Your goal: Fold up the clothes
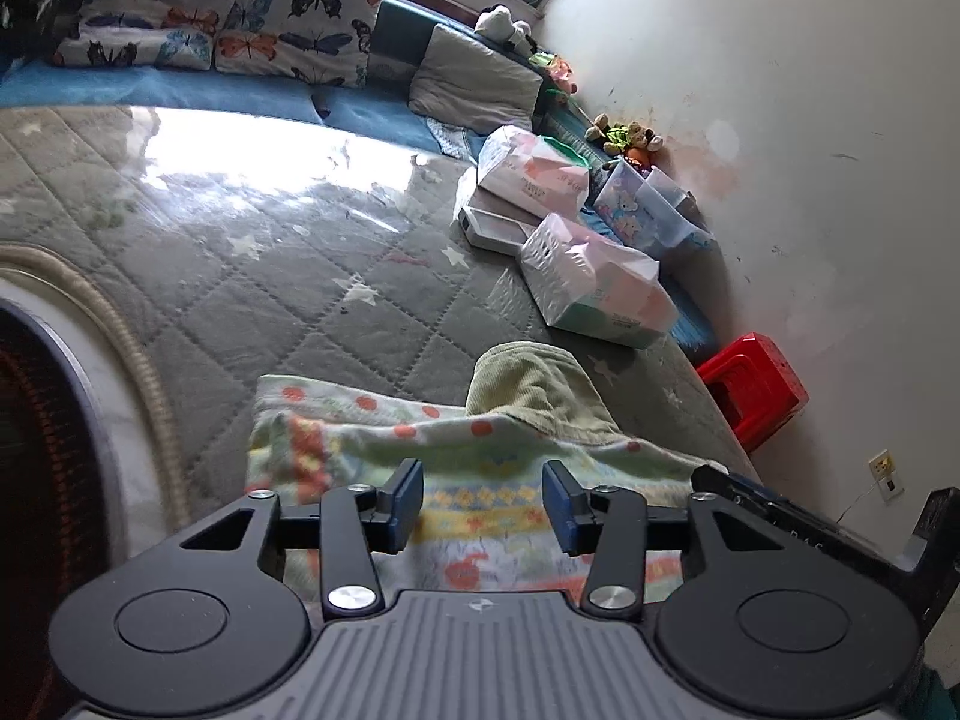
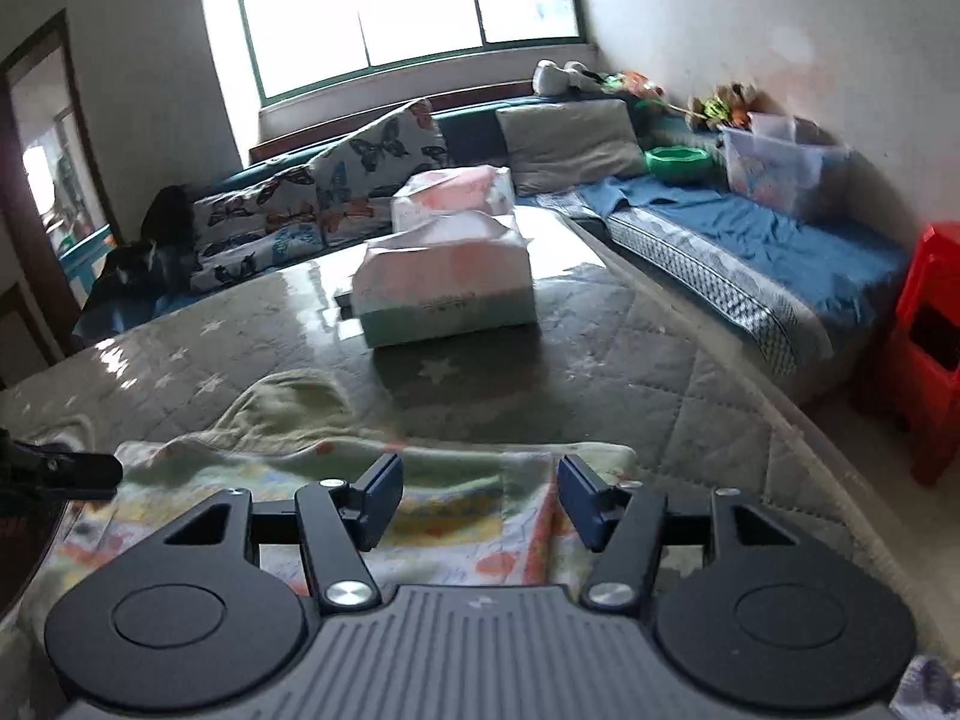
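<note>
A small pale garment point(image 1: 480, 468) with orange dots and coloured bands lies folded on the grey quilted mat point(image 1: 288, 276), a plain green part point(image 1: 534, 384) sticking out behind it. My left gripper point(image 1: 483, 504) hovers over its near edge, open, nothing between the blue pads point(image 1: 410, 498). In the right wrist view the same garment point(image 2: 468, 516) lies under my right gripper point(image 2: 480, 501), open, with the cloth below the gap and the pads point(image 2: 585, 495) not pressing it. The other gripper's tip shows at the right edge point(image 1: 738, 486) and at the left edge point(image 2: 66, 471).
Wrapped tissue packs point(image 1: 594, 288) point(image 2: 450, 282) stand on the mat beyond the garment. Butterfly cushions point(image 1: 234, 18), a grey pillow point(image 2: 570, 144) and a clear bin point(image 2: 780, 168) line the blue bench. A red stool point(image 1: 753, 387) point(image 2: 930, 348) stands by the wall.
</note>
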The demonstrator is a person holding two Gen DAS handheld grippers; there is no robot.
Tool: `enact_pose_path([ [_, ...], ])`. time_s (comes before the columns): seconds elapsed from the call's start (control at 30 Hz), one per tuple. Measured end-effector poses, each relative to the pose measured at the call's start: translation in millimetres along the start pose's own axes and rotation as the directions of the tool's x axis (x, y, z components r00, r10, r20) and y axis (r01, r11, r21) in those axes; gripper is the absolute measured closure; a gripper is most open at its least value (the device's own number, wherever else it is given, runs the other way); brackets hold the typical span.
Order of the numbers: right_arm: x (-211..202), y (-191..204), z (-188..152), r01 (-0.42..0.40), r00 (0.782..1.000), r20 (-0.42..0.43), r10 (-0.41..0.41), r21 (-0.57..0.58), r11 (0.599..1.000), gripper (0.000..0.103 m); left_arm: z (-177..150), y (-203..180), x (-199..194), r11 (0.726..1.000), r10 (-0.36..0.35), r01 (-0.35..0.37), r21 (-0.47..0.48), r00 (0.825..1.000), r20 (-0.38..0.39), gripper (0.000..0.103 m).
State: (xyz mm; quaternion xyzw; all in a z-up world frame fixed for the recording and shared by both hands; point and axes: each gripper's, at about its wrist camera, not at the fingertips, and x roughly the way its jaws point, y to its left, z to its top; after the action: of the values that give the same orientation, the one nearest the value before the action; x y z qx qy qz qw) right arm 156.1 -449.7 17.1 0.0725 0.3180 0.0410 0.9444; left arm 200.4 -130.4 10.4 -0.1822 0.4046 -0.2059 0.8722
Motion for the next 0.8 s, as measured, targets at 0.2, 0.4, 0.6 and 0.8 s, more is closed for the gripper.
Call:
enact_pose_path([
  [0.2, -21, 22, -14, -0.059, 0.998, -0.031, 0.056, -0.123, 0.991, 0.024, -23, -8, -29, 0.997, -0.021, 0.021, 0.070, 1.000, 0.007, 0.054],
  [0.4, -30, 40, -39, -0.061, 0.996, -0.082, 0.042, -0.238, 0.969, 0.023, -51, -15, -35, 0.992, -0.009, 0.009, 0.130, 1.000, -0.005, 0.054],
  [0.6, -49, 49, -49, -0.050, 0.997, -0.065, 0.032, -0.287, 0.957, 0.016, -66, -11, -36, 0.988, 0.014, -0.014, 0.156, 1.000, 0.002, 0.054],
  [0.8, -56, 70, -38, -0.084, 0.996, -0.006, 0.086, -0.289, 0.954, 0.000, -72, -13, -45, 0.989, 0.014, -0.016, 0.146, 1.000, 0.013, 0.047],
])
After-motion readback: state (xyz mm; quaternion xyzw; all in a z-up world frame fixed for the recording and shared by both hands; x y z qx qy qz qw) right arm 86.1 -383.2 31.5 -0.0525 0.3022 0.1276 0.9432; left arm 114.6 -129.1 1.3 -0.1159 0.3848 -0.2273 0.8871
